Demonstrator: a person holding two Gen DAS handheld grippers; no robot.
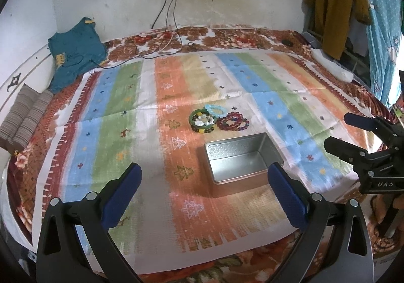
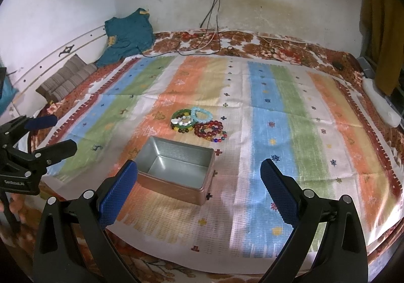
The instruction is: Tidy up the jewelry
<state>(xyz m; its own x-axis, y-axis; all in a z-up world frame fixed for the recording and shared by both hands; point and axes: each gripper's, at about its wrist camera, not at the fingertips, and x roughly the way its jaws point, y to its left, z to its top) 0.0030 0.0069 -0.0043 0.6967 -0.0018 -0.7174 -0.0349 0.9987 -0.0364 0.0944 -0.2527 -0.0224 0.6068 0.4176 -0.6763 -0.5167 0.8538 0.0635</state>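
A heap of bead bracelets lies on the striped mat: a green one (image 1: pixel 202 121) with white beads, a light blue one (image 1: pixel 215 109) and a dark red one (image 1: pixel 233 121). They also show in the right wrist view: green (image 2: pixel 182 119), blue (image 2: pixel 202 114), red (image 2: pixel 210 130). An open, empty metal tin (image 1: pixel 242 160) (image 2: pixel 176 168) stands just in front of them. My left gripper (image 1: pixel 204 173) is open and empty, held above the mat before the tin. My right gripper (image 2: pixel 199 169) is open and empty, beside the tin.
The striped mat (image 1: pixel 126 131) covers a floral bedspread (image 1: pixel 38 156). A teal garment (image 1: pixel 75 58), a folded brown cloth (image 1: pixel 22 116) and charger cables (image 1: pixel 164 43) lie at the back. A white bolster (image 1: pixel 330 64) lies at the right edge. Clothes (image 1: pixel 333 0) hang at the right.
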